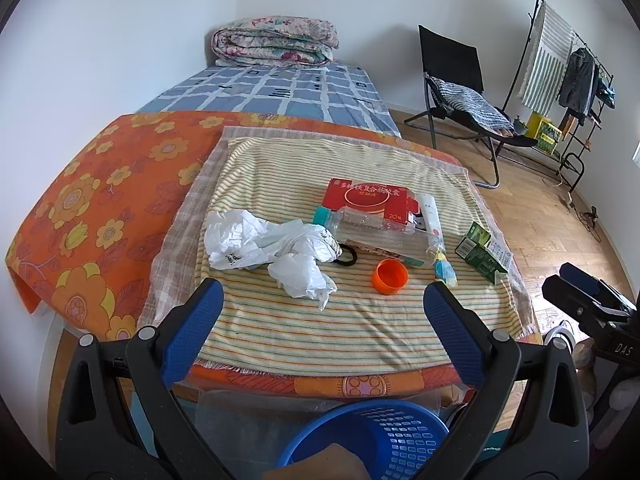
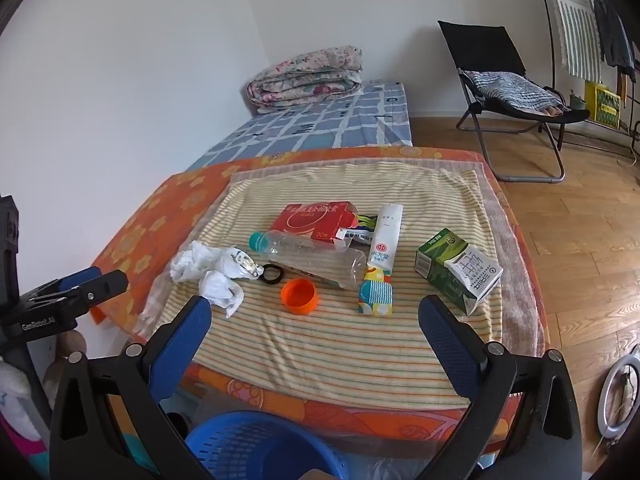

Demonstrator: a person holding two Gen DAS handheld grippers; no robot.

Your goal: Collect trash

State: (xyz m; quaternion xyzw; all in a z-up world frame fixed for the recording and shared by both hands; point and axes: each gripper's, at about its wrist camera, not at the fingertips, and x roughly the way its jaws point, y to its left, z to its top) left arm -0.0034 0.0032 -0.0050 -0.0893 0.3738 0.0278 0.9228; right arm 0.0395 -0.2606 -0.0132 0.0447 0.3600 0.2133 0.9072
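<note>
Trash lies on a striped towel (image 1: 320, 332) over an orange flowered table: crumpled white plastic bags (image 1: 264, 248) (image 2: 208, 268), a clear bottle (image 1: 384, 234) (image 2: 312, 256), a red box (image 1: 368, 198) (image 2: 312, 218), an orange cap (image 1: 390, 276) (image 2: 299, 295), a white tube (image 2: 386, 238), a green carton (image 1: 482, 250) (image 2: 458, 270), a small patterned wrapper (image 2: 375, 294) and a black hair tie (image 2: 272, 273). My left gripper (image 1: 322, 300) and right gripper (image 2: 316, 316) both hover open before the near edge, nothing between their fingers. A blue basket (image 1: 384, 436) (image 2: 256, 444) sits below.
A bed (image 1: 280, 92) with a folded quilt (image 1: 276, 42) stands behind the table. A black folding chair (image 1: 460, 92) and a clothes rack (image 1: 568, 80) are on the wooden floor to the right. A ring light (image 2: 618, 396) lies on the floor at right.
</note>
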